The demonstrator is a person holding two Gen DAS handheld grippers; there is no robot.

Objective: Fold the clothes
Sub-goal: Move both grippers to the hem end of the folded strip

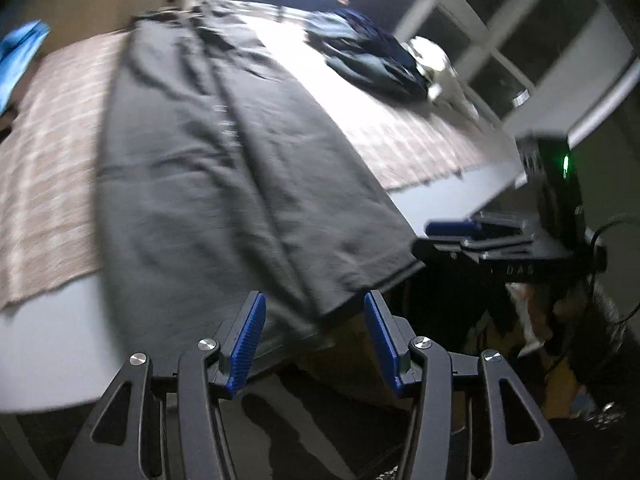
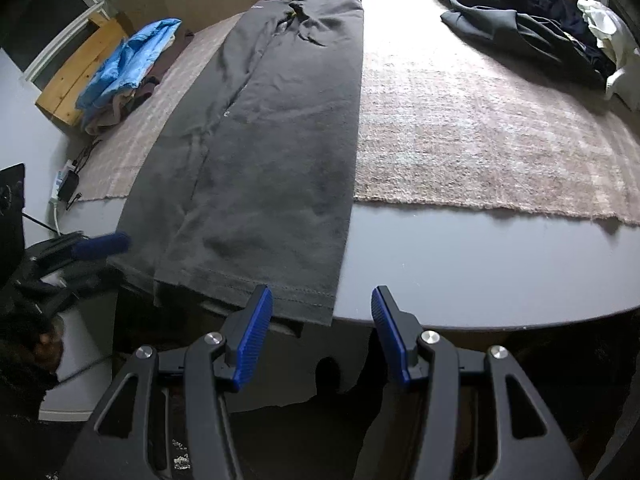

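A dark grey garment lies flat and long on the table, its near hem at the edge. Both the left gripper and right gripper hover open there (nothing between the jaws), with a clothes pile far right.

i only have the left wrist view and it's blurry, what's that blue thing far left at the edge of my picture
Observer: A crumpled light blue garment lying on a small pile of brownish clothes, beside the rug.
Operator: does the dark garment's hem reach past the table edge
Observer: Yes, the dark grey garment has its hem hanging slightly over the near edge of the table.
Operator: right gripper holding anything
Observer: No, the right gripper is open and empty, just short of the hem's right corner.
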